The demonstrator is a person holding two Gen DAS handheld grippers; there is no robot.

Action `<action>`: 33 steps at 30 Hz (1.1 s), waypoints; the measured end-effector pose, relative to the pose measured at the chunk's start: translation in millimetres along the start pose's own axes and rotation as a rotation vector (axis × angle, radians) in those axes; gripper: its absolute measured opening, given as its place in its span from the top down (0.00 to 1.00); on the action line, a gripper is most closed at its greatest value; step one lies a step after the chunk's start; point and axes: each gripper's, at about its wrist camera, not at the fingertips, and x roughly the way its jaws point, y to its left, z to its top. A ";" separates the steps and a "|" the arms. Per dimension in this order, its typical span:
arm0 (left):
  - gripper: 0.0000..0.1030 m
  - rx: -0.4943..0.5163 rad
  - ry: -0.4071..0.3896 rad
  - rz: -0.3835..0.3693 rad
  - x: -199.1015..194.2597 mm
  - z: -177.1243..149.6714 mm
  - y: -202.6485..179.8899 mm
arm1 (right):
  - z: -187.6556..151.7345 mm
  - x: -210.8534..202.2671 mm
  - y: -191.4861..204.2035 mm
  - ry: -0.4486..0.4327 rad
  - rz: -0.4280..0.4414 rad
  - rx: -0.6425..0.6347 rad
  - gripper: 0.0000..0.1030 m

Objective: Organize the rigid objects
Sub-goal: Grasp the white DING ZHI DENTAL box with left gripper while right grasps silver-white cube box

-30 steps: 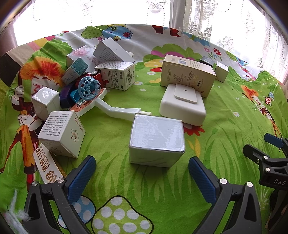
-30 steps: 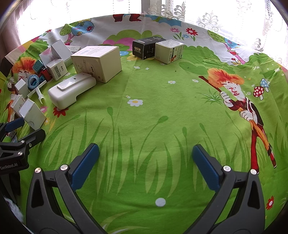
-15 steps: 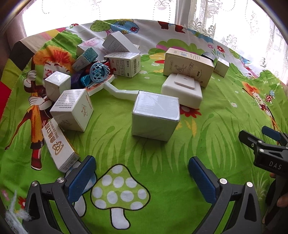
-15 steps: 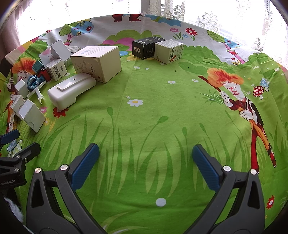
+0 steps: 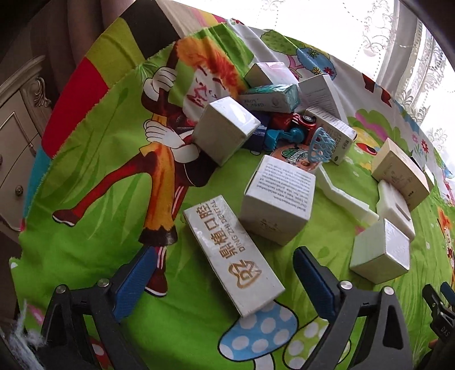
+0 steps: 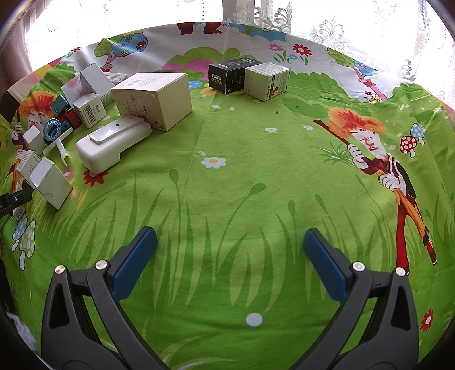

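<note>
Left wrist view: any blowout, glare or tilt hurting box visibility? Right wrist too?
Left wrist view: window blown out, horizon tilted hard, fisheye bends edges; dental box lettering stays sharp. Right wrist view: curtains overexposed, level, tablecloth evenly lit, far boxes small.

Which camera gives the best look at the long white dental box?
The left wrist view: the dental box lies flat between the open left gripper fingers, its printed top readable. The right wrist view catches only a sliver at its far left edge.
</note>
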 end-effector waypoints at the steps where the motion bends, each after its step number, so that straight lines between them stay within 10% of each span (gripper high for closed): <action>1: 0.31 0.017 -0.015 0.014 -2.3 -0.1 0.2 | 0.0 0.0 0.0 0.000 0.000 0.000 0.00; 3: 0.69 0.027 -0.035 -0.003 -9.8 -5.1 4.2 | 0.0 0.0 -0.1 0.000 0.000 0.000 0.00; 8: 0.69 0.099 -0.099 -0.026 -21.6 -28.2 13.4 | 1.7 -0.8 6.9 0.036 0.033 -0.030 0.00; 14: 0.69 0.089 -0.097 -0.028 -21.9 -25.7 8.1 | 0.6 -10.0 81.6 0.031 0.284 -0.160 0.00; 23: 0.69 0.065 -0.099 -0.045 -21.8 -25.5 15.0 | 24.7 19.6 182.4 0.012 0.260 -0.375 0.07; 27: 0.69 0.065 -0.099 -0.042 -21.4 -25.2 14.7 | 22.1 17.9 190.1 -0.015 0.278 -0.388 0.19; 29: 0.69 0.064 -0.099 -0.043 -21.5 -25.0 14.4 | 18.2 12.3 186.6 -0.049 0.277 -0.377 0.45; 33: 0.69 0.064 -0.098 -0.043 -21.6 -25.1 14.3 | 8.6 3.5 180.3 -0.066 0.250 -0.359 0.44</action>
